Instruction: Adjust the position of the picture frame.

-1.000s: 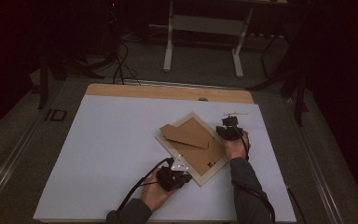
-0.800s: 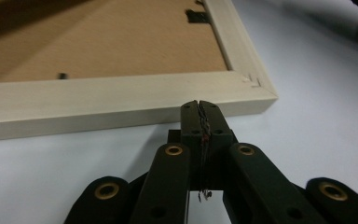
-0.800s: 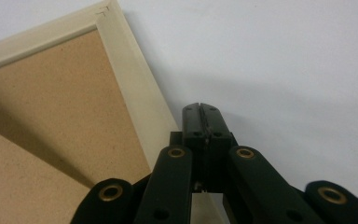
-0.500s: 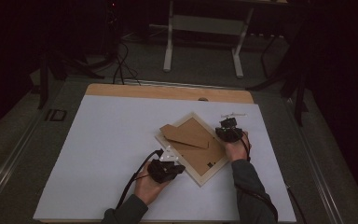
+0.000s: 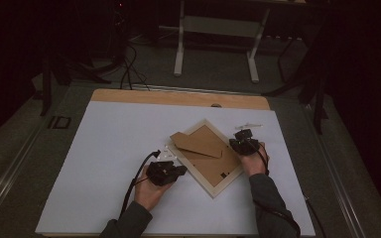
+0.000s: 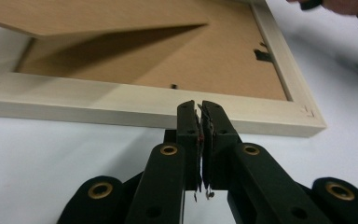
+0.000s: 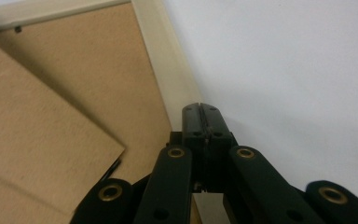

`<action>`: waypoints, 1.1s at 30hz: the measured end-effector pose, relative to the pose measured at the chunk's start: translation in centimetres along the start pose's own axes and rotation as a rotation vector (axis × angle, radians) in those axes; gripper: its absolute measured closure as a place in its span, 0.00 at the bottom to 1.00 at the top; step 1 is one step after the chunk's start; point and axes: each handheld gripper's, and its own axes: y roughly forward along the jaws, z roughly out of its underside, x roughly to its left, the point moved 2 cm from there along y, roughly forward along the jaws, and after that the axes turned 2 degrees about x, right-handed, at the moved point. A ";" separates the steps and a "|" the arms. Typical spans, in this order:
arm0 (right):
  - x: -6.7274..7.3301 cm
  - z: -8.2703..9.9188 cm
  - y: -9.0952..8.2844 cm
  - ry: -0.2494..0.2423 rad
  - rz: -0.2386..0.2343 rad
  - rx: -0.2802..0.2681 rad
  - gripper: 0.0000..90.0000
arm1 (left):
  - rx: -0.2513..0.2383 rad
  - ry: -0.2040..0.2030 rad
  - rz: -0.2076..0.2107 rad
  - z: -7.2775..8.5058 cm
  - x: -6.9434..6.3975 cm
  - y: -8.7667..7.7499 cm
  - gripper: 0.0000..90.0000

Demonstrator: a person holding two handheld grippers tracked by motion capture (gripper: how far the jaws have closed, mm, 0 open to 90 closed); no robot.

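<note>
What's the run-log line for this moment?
left gripper: shut, empty, beside frame | right gripper: shut, at frame's rim | backing board: loose, askew on frame

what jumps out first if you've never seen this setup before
A pale wooden picture frame lies face down and askew on the white table sheet, its brown cardboard backing showing and a loose brown cardboard panel resting across its upper part. The left gripper, jaws together with nothing between them, sits just off the frame's near-left edge. The right gripper, also shut, sits at the frame's right edge.
</note>
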 end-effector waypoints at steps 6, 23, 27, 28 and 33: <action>-0.2 0.3 -0.9 -0.008 -0.003 -0.018 1.00 | -0.027 -0.037 -0.033 -0.2 1.9 -1.1 0.98; 0.1 1.7 -3.0 -0.071 -0.030 -0.023 1.00 | -0.058 -0.125 -0.133 -1.2 7.0 -2.6 1.00; 0.4 2.2 -3.3 -0.081 -0.047 -0.017 1.00 | -0.073 -0.120 -0.150 -1.4 7.6 -2.4 1.00; 0.5 2.3 -3.4 -0.081 -0.052 -0.015 1.00 | -0.074 -0.121 -0.151 -1.4 7.8 -2.3 1.00; 0.5 2.7 -3.8 -0.079 -0.073 -0.008 1.00 | -0.051 -0.090 -0.164 -1.4 8.3 -1.7 1.00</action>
